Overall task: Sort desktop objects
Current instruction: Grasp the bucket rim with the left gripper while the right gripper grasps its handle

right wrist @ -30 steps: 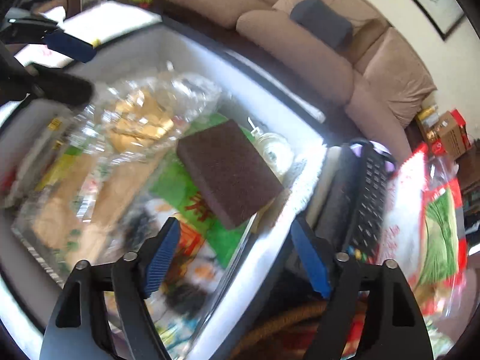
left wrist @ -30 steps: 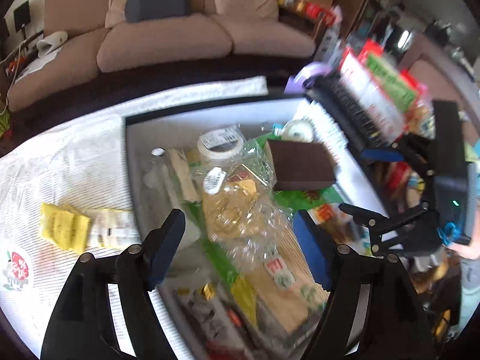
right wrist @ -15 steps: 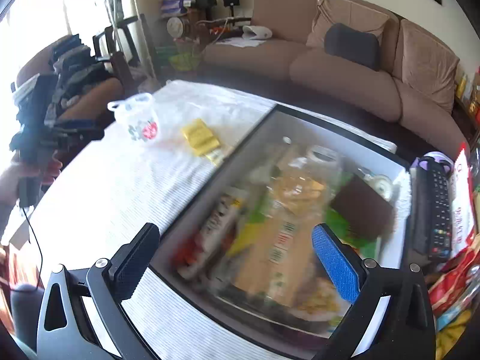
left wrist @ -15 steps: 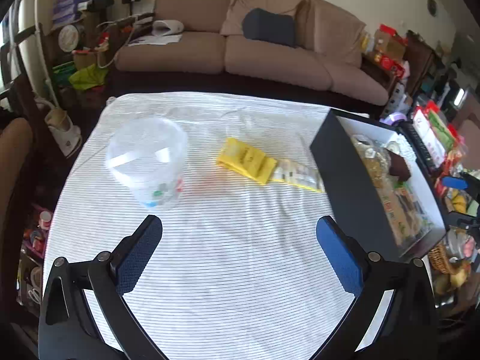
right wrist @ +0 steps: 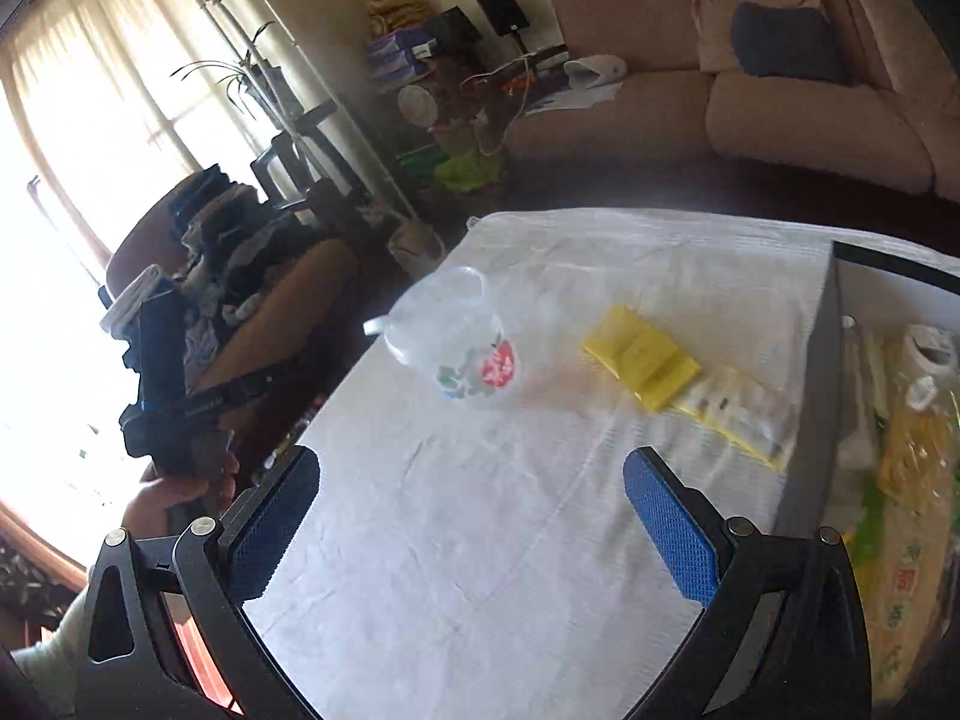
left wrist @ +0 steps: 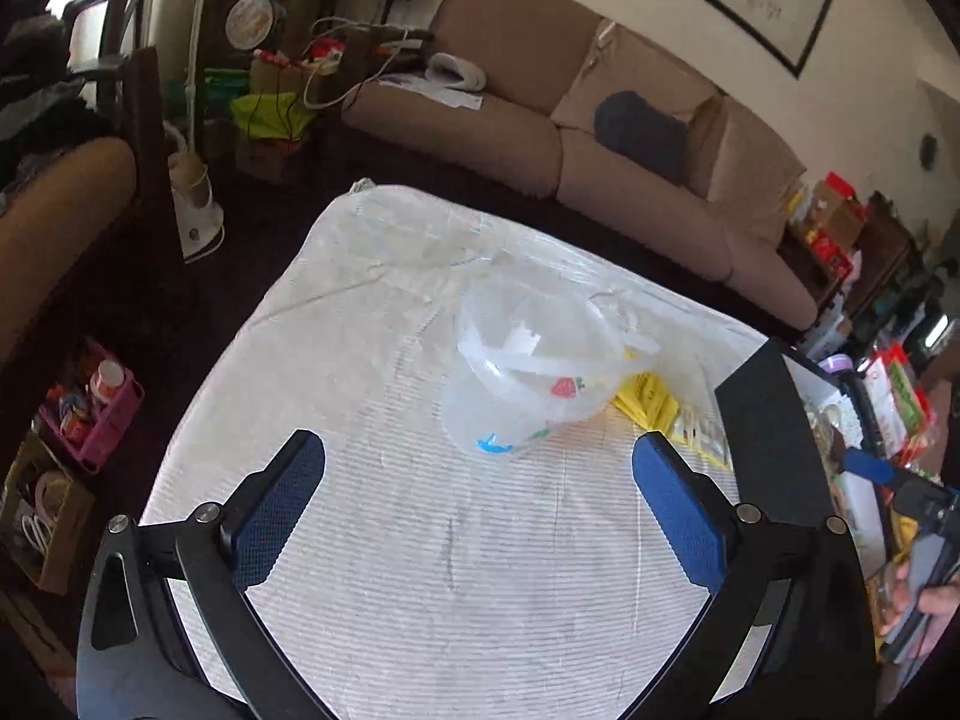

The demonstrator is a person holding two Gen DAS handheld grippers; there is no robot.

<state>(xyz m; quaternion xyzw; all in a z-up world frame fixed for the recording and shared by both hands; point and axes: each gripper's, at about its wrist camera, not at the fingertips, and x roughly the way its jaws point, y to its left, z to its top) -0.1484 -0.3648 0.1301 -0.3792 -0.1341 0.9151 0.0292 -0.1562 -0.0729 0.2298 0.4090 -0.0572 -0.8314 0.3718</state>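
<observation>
A clear plastic tub with a fruit print (left wrist: 528, 378) stands on the white striped tablecloth (left wrist: 420, 570); it also shows in the right wrist view (right wrist: 459, 342). A yellow packet (right wrist: 645, 357) and a pale sachet strip (right wrist: 738, 414) lie between the tub and a black storage box (right wrist: 810, 420) holding several packaged items. My left gripper (left wrist: 480, 507) is open and empty, above the cloth just short of the tub. My right gripper (right wrist: 471, 525) is open and empty, above the cloth near the box.
A brown sofa (left wrist: 540, 120) stands behind the table. A chair with clothes (right wrist: 240, 276) is at the left table edge. Cluttered snack bags and a keyboard (left wrist: 888, 408) lie beyond the box.
Both grippers have pulled back from over the box and swung left toward the tub and packets. The left gripper now faces the tub closely. Both stay open.
</observation>
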